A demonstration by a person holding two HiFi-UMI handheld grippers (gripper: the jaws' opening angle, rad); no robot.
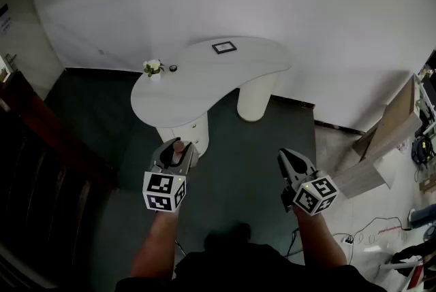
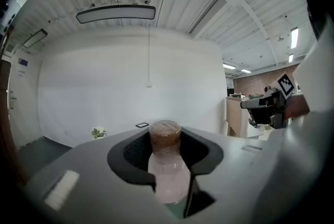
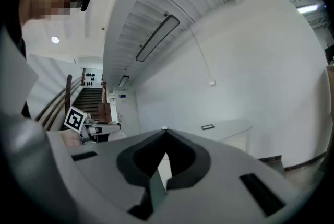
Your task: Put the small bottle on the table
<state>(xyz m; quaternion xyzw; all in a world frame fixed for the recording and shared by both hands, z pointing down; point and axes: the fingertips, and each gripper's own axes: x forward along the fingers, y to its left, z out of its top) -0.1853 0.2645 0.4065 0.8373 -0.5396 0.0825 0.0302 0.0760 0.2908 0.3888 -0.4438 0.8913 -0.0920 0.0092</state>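
Nearest to my head camera are the person's two forearms (image 1: 160,243), each ending in a gripper with a marker cube on top. I note the left gripper (image 1: 178,147) has its jaws clamped on the small bottle (image 2: 166,165). In the left gripper view the bottle stands upright between the dark pads, its pale pinkish body pressed on both sides and its brown cap (image 2: 165,134) rising above them. The bottle is carried in the air over the dark floor (image 1: 235,148), just short of the table's nearer pedestal (image 1: 189,131), and is not on the table top.

The right gripper (image 1: 282,153) carries nothing. In its own view the jaws are brought together tip to tip, and only the room shows through the hollow behind the tips.

The table (image 1: 262,66) is white and curved and rests on two white pedestals. On it I see a small pot of flowers (image 1: 152,67) near the left edge, a small dark disc (image 1: 173,68) just beside it, and a dark-framed card (image 1: 224,47) lying flat, well apart from both
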